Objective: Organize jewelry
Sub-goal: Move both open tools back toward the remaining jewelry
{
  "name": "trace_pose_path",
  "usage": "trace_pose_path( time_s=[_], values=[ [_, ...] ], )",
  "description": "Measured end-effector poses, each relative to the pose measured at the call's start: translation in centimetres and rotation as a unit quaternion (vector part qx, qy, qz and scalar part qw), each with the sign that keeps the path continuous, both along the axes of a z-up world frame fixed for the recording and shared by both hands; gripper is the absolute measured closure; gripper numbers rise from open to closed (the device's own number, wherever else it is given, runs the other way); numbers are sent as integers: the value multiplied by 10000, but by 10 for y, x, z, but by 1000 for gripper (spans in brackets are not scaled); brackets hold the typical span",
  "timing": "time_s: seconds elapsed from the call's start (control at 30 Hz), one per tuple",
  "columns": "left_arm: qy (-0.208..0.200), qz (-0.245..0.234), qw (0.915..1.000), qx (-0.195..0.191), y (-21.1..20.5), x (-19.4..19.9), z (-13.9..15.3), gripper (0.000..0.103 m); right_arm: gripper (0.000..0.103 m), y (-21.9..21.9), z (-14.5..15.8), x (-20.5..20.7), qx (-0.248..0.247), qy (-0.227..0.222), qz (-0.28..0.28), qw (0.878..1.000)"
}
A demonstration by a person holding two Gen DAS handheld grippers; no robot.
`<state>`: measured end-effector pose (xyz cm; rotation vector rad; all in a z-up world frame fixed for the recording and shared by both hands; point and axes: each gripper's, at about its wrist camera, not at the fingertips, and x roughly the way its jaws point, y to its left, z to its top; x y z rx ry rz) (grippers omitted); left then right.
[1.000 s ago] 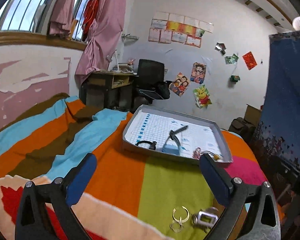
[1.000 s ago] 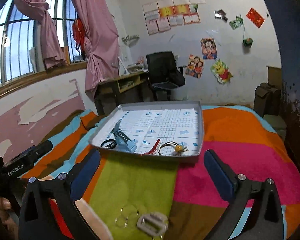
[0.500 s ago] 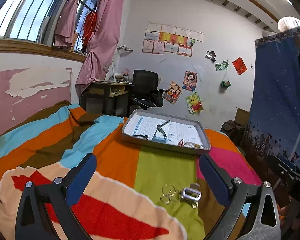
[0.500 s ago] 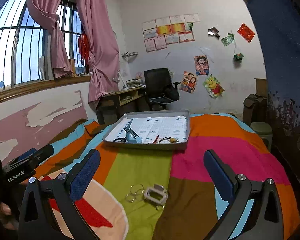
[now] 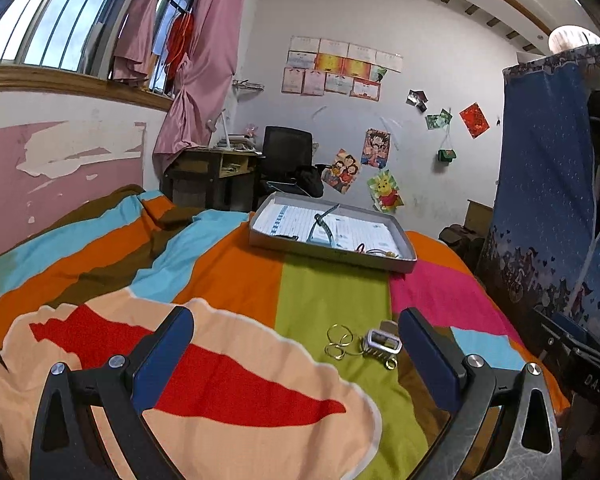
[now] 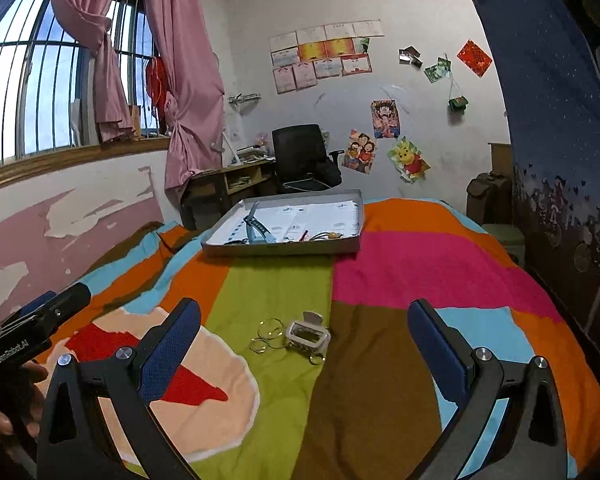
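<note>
A grey shallow tray (image 5: pixel 408 262) (image 6: pixel 280 249) lies far out on the striped bedspread. It holds a blue watch strap (image 5: pixel 320 227) (image 6: pixel 256 229), a black band and a few small pieces. Nearer, several gold rings (image 5: pixel 339 339) (image 6: pixel 269 332) and a silver clasp (image 5: pixel 382 345) (image 6: pixel 307 336) lie on the green stripe. My left gripper (image 5: pixel 296 354) is open and empty, held above the bed short of the rings. My right gripper (image 6: pixel 304 352) is also open and empty, with the rings and clasp beyond its fingertips.
The bedspread (image 6: pixel 420 272) covers the whole bed. A blue patterned curtain (image 5: pixel 548 184) hangs along the right. A desk (image 6: pixel 228 184) and a black chair (image 6: pixel 300 156) stand by the far wall. A hand (image 6: pixel 4 412) holding the other gripper shows at the left edge of the right wrist view.
Both grippers have drawn back and upward from the tray, which now looks much smaller. The rings and clasp sit further ahead in both views. Both grippers stay open.
</note>
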<state>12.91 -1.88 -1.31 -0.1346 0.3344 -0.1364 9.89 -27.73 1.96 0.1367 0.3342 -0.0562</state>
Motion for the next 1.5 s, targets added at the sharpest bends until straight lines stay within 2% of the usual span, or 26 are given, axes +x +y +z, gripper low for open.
trace_pose_path(
  time_s=[0.37, 0.57, 0.73, 0.83, 1.07, 1.27, 1.5],
  values=[
    [166, 80, 9997, 147, -3, 5, -15, 0, 1, -1, -23, 14, 32, 407, -117, 9991],
    [234, 136, 9996, 94, -4, 10, -18, 0, 1, 0, -29, 20, 69, 459, -131, 9988],
    [262, 101, 9991, 303, -12, 19, -21, 0, 1, 1, -32, 24, 19, 466, -147, 9988],
    [333, 113, 9983, 465, -16, 28, -23, 0, 1, 1, -33, 29, 12, 522, -162, 9985],
    [523, 133, 9979, 346, -19, 58, -34, 0, 1, -8, -27, 49, -191, 477, -156, 9986],
    [655, -87, 9969, 420, -31, 91, -49, 0, 1, -23, -21, 80, -175, 427, -126, 9989],
    [749, -270, 9954, 527, -42, 123, -70, 0, 1, -39, -29, 119, -224, 559, -64, 9982]
  ],
)
